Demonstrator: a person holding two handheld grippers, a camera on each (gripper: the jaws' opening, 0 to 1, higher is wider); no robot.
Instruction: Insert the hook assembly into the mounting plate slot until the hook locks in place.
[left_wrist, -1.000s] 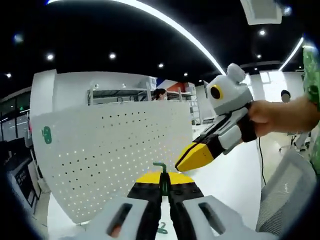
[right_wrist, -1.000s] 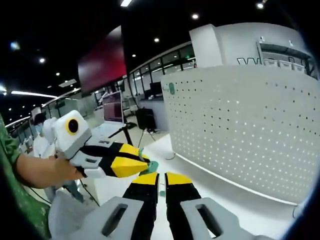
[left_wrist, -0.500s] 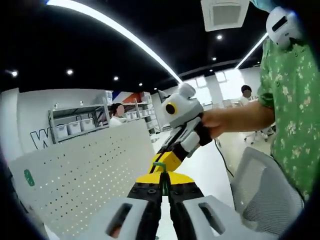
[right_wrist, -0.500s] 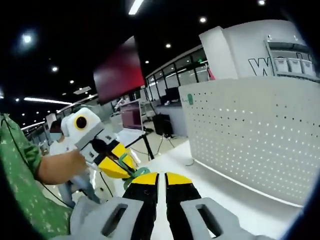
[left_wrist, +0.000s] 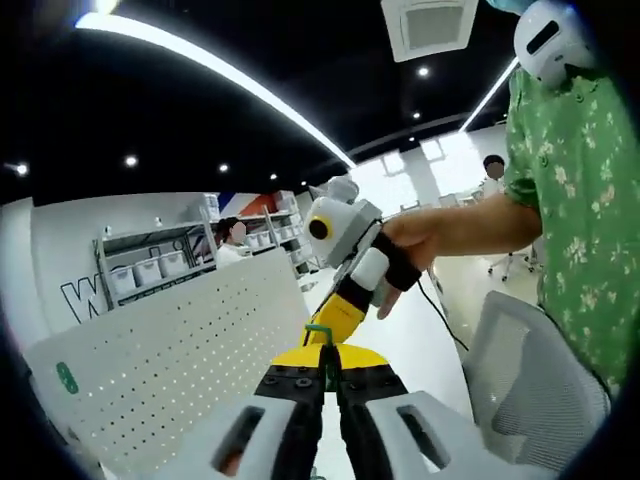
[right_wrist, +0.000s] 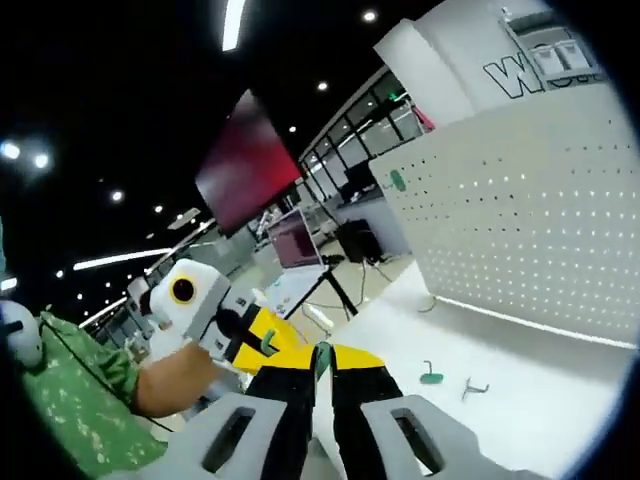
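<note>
In the left gripper view my left gripper (left_wrist: 325, 356) is shut on a green hook (left_wrist: 320, 338) that stands up between its yellow tips. My right gripper (left_wrist: 336, 314) comes in from the upper right, held by a hand, and its yellow tips meet the top of the hook. In the right gripper view my right gripper (right_wrist: 321, 352) has a green sliver of the hook (right_wrist: 321, 356) between its nearly closed tips. The left gripper (right_wrist: 272, 336) reaches in from the left beside it. The white perforated mounting plate (left_wrist: 150, 370) (right_wrist: 520, 230) stands upright on the table.
A spare green hook (right_wrist: 432, 376) and a small metal hook (right_wrist: 473, 387) lie on the white table (right_wrist: 540, 400) in front of the plate. A grey chair back (left_wrist: 530, 370) and the person's green sleeve (left_wrist: 580, 200) are on the right.
Both views have swung upward and away from the plate. The two grippers have come together, and the right gripper's tips now meet the hook held in the left.
</note>
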